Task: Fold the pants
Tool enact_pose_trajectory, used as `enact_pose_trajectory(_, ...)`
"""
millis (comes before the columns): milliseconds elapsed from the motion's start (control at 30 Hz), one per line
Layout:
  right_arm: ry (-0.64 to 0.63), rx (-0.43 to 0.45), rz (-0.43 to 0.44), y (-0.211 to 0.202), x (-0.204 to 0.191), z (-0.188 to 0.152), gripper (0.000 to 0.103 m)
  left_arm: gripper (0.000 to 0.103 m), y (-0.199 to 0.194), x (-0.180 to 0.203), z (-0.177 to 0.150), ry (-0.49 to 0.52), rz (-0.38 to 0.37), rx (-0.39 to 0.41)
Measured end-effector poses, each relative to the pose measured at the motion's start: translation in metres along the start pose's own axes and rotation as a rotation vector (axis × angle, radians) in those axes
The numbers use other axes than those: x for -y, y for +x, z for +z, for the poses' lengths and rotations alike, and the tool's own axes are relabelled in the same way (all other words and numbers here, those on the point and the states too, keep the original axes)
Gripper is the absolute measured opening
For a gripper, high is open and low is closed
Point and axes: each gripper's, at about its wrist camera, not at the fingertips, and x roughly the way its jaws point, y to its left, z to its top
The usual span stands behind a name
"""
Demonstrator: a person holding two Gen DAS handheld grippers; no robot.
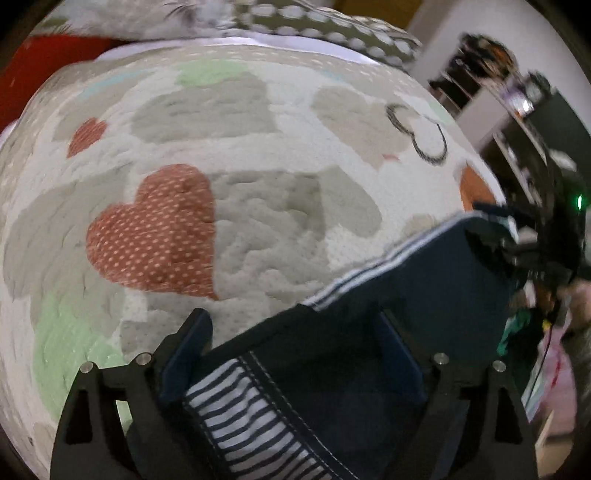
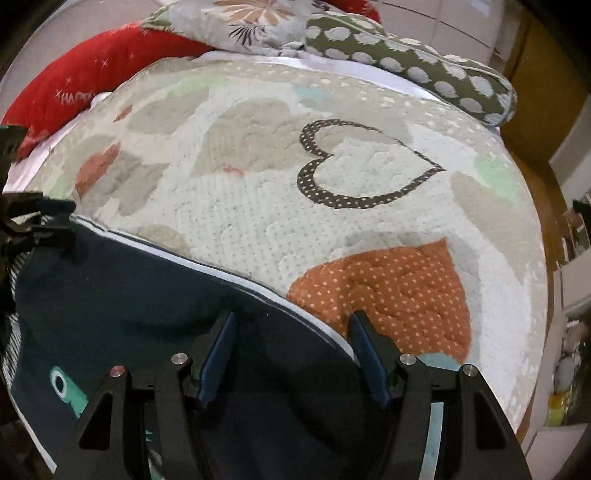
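Dark navy pants [image 1: 424, 280] with a white side stripe and a striped inner waistband [image 1: 236, 410] lie on a quilted bedspread with heart patches [image 1: 236, 221]. My left gripper [image 1: 291, 332] is open, its blue fingers straddling the waistband end. In the right wrist view the pants [image 2: 122, 291] show a teal print low at the left. My right gripper [image 2: 291, 332] is open over the pants' striped edge. Each gripper shows at the other view's edge: the right gripper [image 1: 532, 254], the left gripper [image 2: 33, 225].
Pillows lie at the bed's far side: a red one [image 2: 81, 77], a floral one [image 2: 243, 26] and an olive polka-dot one [image 2: 413, 66]. Dark shelving and clutter [image 1: 517, 118] stand beyond the bed's right edge. A wooden floor [image 2: 532, 96] shows past the bed.
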Motion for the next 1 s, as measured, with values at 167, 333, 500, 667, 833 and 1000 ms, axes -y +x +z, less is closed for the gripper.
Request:
enact_pose_trajectory(167,-0.007,0.013,0.060,-0.002,-0.005,0.001,0.005,0.007,-0.011,0.014,-0.002,0.043,0.047,0.024)
enact_pose_trajectory(333,0.008,0.060,0.037,-0.021,-0.013,-0.001,0.005,0.007,-0.041,0.030,-0.010,0.050,0.092,0.121)
enact_pose_trajectory(500,0.025,0.151,0.025,-0.068,-0.027,-0.016,0.005,0.007,-0.083,0.046,-0.033,0.032,0.085,0.223)
enact_pose_trajectory(667,0.004,0.228,0.032,-0.120,-0.051,-0.050,0.005,0.007,-0.124,0.063,-0.077,0.013,0.059,0.320)
enact_pose_trajectory(833,-0.027,0.265,0.065,-0.154,-0.089,-0.103,0.005,0.007,-0.141,0.074,-0.142,-0.023,0.059,0.380)
enact_pose_trajectory(1000,-0.017,0.236,0.104,-0.148,-0.116,-0.163,0.005,0.008,-0.121,0.081,-0.201,-0.069,0.119,0.354)
